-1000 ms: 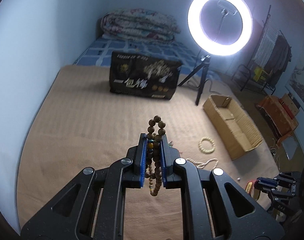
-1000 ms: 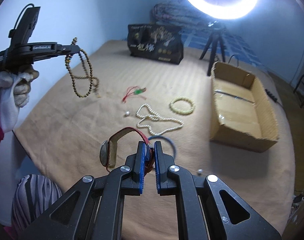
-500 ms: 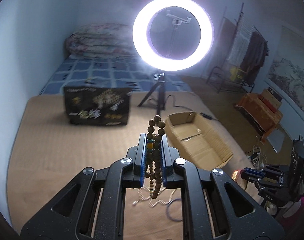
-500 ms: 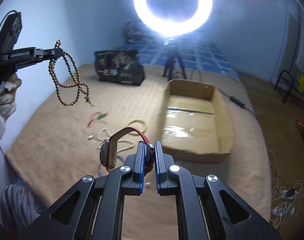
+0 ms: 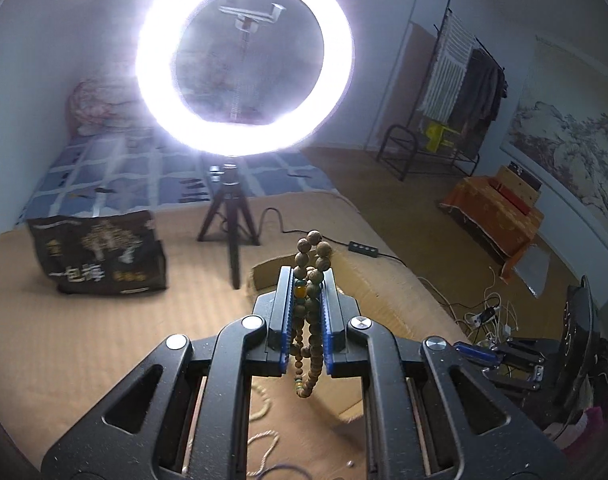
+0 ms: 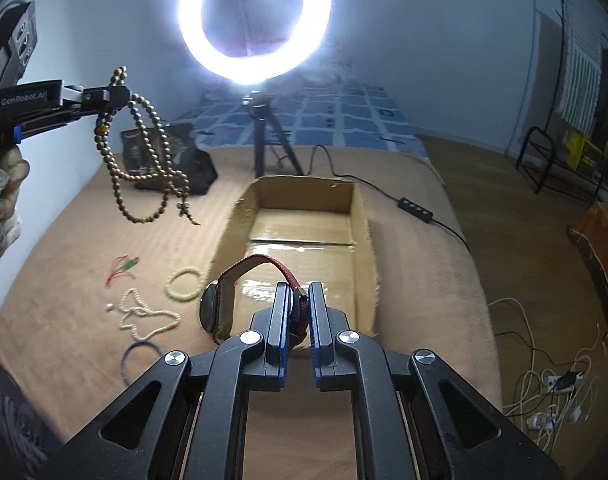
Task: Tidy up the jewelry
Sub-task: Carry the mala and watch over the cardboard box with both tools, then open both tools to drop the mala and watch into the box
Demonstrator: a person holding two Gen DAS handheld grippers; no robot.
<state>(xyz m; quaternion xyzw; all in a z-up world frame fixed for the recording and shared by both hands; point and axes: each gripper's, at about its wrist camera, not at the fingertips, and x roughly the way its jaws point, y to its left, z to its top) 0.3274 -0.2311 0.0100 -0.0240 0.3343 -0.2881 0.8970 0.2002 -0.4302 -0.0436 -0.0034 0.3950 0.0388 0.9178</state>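
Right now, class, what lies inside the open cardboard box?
The cardboard box shows only its bare, taped floor; no jewelry is visible. Its nearest end is hidden behind the right gripper and the watch.

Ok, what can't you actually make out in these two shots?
- Box, left wrist view: its inside is hidden behind the left tool and its beads.
- Watch, right wrist view: face turned away, unreadable.
- Small bead, right wrist view: too small to identify.
- Bag: print blurred.
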